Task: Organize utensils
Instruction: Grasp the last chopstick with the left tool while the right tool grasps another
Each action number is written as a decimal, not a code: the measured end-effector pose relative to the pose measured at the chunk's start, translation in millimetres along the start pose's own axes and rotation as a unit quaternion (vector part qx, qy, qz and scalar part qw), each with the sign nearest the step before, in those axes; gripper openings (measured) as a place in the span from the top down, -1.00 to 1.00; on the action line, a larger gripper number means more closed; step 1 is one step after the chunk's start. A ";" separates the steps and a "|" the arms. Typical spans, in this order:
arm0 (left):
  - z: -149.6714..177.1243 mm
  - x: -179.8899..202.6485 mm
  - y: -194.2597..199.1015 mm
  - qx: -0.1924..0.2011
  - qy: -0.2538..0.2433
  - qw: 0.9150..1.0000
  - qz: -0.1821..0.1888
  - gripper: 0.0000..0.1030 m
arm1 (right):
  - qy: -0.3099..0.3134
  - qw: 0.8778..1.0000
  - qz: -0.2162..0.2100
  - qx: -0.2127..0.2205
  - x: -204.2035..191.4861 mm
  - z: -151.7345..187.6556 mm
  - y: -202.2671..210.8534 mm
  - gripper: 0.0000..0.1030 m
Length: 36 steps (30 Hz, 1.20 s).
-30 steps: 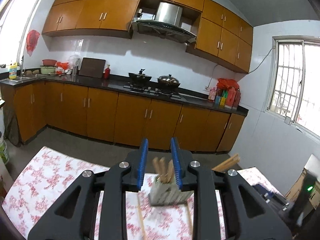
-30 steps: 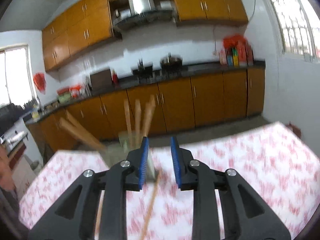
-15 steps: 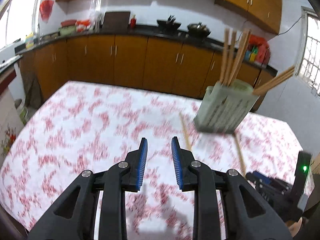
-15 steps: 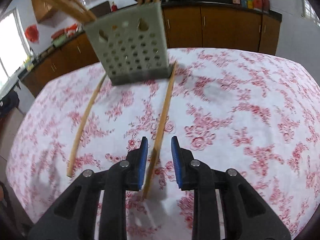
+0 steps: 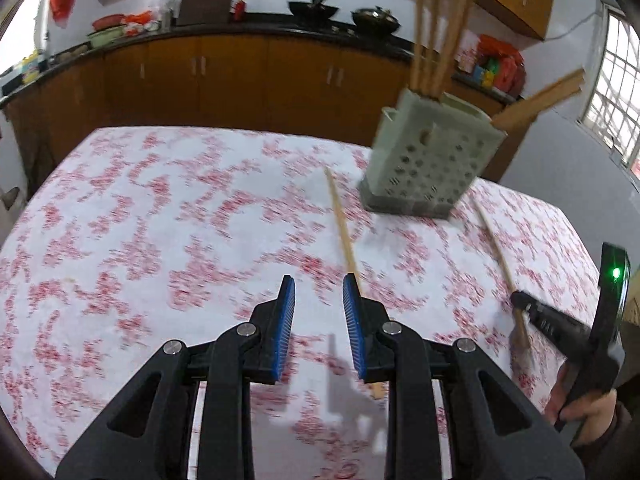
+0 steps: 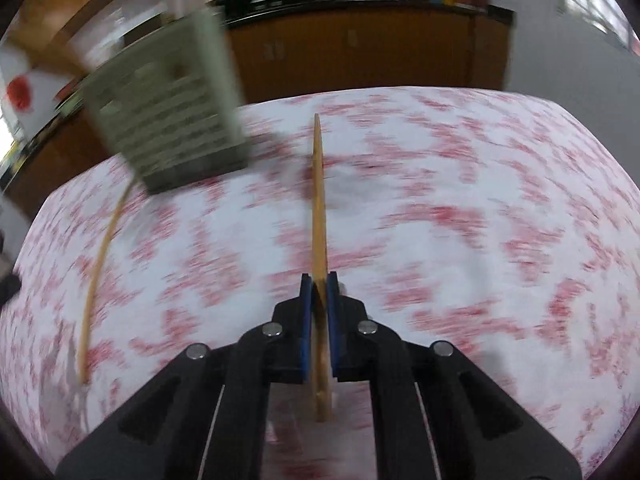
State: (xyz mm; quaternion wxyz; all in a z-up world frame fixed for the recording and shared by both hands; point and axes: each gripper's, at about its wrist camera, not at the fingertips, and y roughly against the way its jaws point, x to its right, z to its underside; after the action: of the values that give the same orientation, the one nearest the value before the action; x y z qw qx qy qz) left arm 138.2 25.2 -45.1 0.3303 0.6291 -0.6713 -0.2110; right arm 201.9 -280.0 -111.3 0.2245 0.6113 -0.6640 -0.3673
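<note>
L wrist view: wide bare stretch of red-floral white tablecloth (image 5: 132, 216) from 9 to 12 o'clock, free to pass. At 1 o'clock the pale grey perforated plastic utensil holder (image 5: 430, 168) blocks, w/ upright wooden chopsticks (image 5: 438, 28) sticking up. Loose wooden chopstick (image 5: 342, 228) lies at 12–1, beside the right finger. Another loose chopstick (image 5: 498, 256) at 2–3, under the right gripper (image 5: 520, 300).

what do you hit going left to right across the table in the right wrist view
loose chopstick → utensil holder → chopstick clamped in the right tongs → bare floral tablecloth
</note>
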 end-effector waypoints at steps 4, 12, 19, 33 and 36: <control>5.7 15.7 -16.9 -0.023 -0.011 1.000 0.012 0.40 | -0.032 0.999 0.009 0.001 29.0 -4.2 1.7 0.84; 17.1 35.7 -47.9 -0.059 -0.028 0.998 -0.004 0.40 | -0.023 1.000 0.000 0.002 33.7 2.4 8.5 0.84; 22.1 42.3 -58.4 -0.058 -0.053 0.996 -0.042 0.75 | -0.012 1.000 -0.011 -0.002 24.6 2.2 4.7 0.84; 5.7 -12.9 -60.1 -0.051 -0.022 0.997 -0.057 0.84 | 0.058 0.998 -0.031 -0.004 -17.8 8.8 3.3 0.83; 8.1 -9.8 -60.0 -0.042 -0.033 0.997 -0.064 0.83 | 0.058 0.998 -0.033 -0.005 -16.7 8.7 3.6 0.83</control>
State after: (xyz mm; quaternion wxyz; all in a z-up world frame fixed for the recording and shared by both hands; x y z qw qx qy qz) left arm 174.6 26.7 -94.4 0.3202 0.6485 -0.6310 -0.2807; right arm 195.6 -261.9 -111.5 0.2530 0.6522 -0.6275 -0.3418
